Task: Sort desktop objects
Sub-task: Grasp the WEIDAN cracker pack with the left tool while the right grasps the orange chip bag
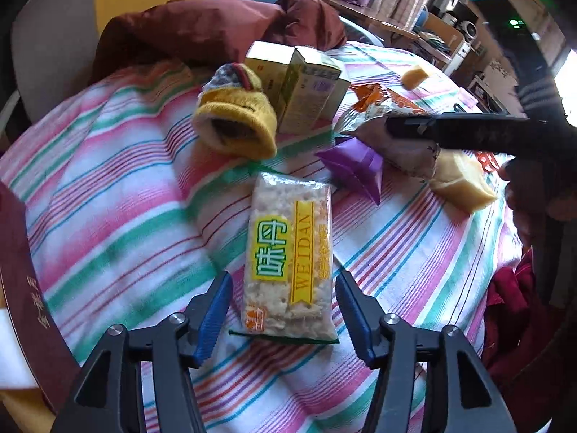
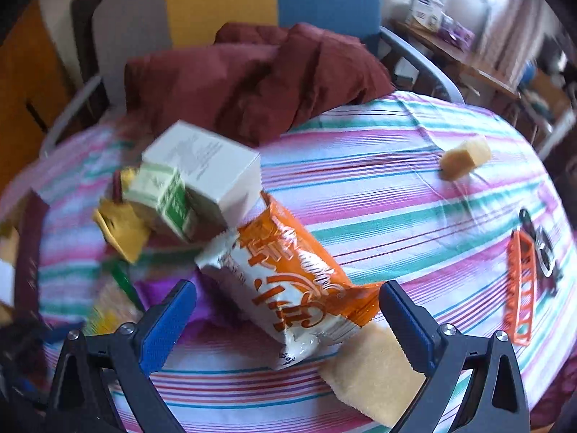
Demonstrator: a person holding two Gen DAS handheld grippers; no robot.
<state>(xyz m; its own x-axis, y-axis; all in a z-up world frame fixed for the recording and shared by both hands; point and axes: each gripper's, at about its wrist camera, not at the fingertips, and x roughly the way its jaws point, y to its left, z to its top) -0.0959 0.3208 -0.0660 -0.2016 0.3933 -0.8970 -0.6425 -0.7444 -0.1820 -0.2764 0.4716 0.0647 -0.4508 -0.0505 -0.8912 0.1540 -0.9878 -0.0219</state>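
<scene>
In the left wrist view my left gripper (image 1: 283, 285) is open, its blue pads on either side of the near end of a clear snack pack (image 1: 288, 252) with a yellow WEIDAN label, lying on the striped cloth (image 1: 108, 216). In the right wrist view my right gripper (image 2: 288, 303) is open and empty above an orange-and-white snack bag (image 2: 288, 281). A yellow sponge block (image 2: 371, 368) lies by its right finger. The right gripper's black body (image 1: 468, 133) shows in the left wrist view, above the bag.
A yellow knit sleeve (image 1: 234, 119), two cartons (image 1: 303, 83), a purple paper shape (image 1: 353, 166) and sponge blocks (image 1: 461, 184) lie on the cloth. A small sponge cube (image 2: 465, 158), an orange clip (image 2: 521, 288) and a maroon jacket (image 2: 259, 79) show in the right wrist view.
</scene>
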